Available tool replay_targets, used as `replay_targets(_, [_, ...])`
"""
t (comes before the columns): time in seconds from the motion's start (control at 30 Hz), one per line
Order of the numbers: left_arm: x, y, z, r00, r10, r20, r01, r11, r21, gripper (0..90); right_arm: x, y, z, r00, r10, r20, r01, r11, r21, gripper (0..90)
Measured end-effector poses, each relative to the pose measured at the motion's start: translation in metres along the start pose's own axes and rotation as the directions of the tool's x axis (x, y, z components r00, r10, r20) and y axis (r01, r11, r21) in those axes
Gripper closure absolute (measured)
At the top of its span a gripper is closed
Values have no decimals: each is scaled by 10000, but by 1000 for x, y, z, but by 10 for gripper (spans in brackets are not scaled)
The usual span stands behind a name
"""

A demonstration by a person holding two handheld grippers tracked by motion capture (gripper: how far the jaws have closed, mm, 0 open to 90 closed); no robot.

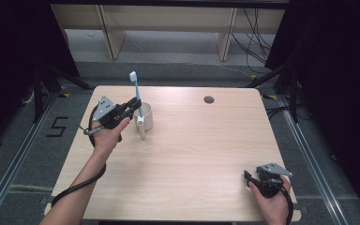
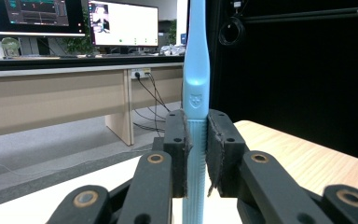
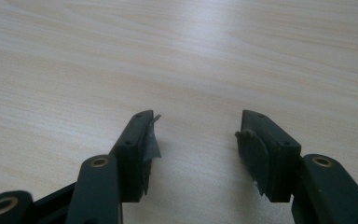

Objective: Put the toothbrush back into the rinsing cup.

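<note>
Toothbrush (image 1: 135, 91): clamped between the left tool's (image 1: 133, 106) jaws, above the white cup (image 1: 146, 117)
Axis: near upright; bristle head up
Right tool (image 3: 196, 140): jaws apart, empty, over the counter (image 1: 192, 154)

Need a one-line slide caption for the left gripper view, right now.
Left gripper shut on the light blue toothbrush, held upright by its handle, with desks and monitors behind.
</note>
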State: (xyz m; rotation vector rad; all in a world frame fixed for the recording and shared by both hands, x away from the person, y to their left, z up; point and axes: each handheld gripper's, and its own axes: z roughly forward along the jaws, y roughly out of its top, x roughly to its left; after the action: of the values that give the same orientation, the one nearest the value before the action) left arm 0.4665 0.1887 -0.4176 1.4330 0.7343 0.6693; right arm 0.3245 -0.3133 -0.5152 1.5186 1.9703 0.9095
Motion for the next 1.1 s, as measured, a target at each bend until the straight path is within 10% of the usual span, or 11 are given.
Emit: replay_targets(1.1, [0, -27, -4, 9999, -63, -131, 68, 9992, 401, 783, 0, 0, 0, 10000, -29, 19, 29, 10000, -8, 464])
